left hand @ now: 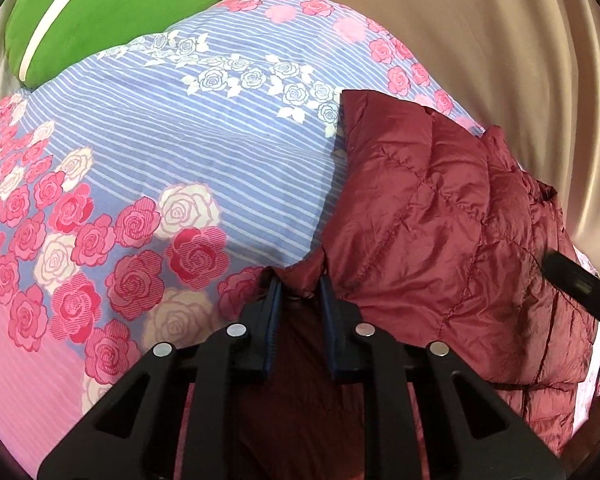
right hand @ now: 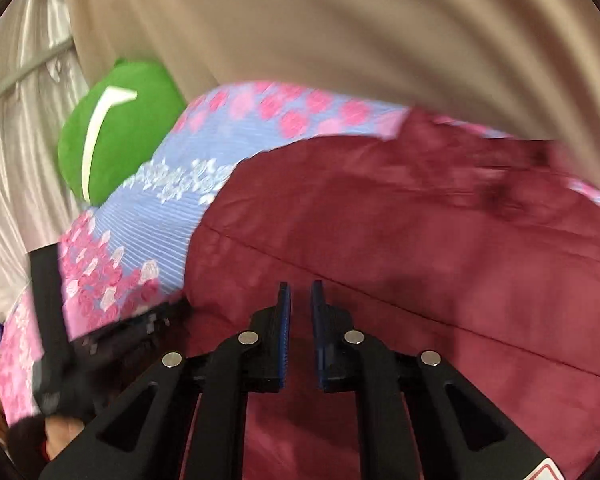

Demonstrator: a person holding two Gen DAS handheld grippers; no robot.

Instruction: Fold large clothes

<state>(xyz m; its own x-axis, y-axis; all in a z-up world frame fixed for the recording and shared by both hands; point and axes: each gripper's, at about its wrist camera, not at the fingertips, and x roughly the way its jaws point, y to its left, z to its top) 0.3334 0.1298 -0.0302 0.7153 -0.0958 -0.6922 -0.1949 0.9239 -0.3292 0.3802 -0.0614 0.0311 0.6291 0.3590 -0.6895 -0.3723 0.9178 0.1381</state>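
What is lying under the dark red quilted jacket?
The dark red quilted jacket lies on a floral striped bedcover, blue and pink with roses. Whatever is on the bedcover beneath the jacket is covered and cannot be seen.

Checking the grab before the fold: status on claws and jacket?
Left claw shut on jacket edge. Right claw empty over it, gap narrow. Green pillow well away.
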